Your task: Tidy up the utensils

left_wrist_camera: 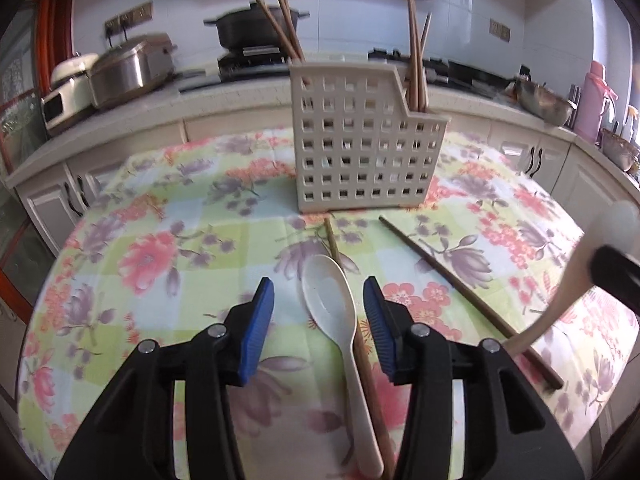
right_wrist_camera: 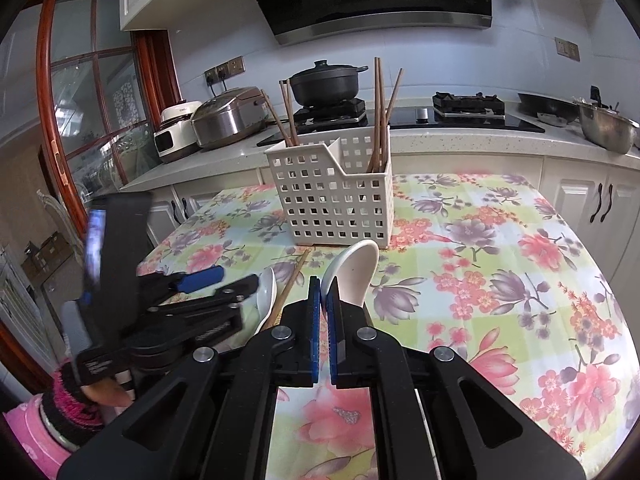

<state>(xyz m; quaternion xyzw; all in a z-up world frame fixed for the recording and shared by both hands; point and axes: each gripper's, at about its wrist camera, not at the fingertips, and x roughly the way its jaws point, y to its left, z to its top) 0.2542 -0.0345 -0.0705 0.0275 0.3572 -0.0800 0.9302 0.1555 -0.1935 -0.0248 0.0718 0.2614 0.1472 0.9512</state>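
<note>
The left tongs [left_wrist_camera: 319, 312] stand half open, holding nothing, astride the white spoon [left_wrist_camera: 334, 308] lying near the desk's near edge, handle toward the holder, bowl toward the basket [left_wrist_camera: 360, 140]. The right tongs [right_wrist_camera: 324, 304] are clamped on a second spoon [right_wrist_camera: 354, 268].

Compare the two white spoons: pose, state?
1. The spoon on the table lies flat on the floral cloth; the spoon in the right gripper is lifted, its bowl raised toward the basket.
2. The table spoon is free, between the left gripper's open jaws with neither pad touching; the other is clamped at its handle by the right gripper.
Both are white, similar in shape.
</note>
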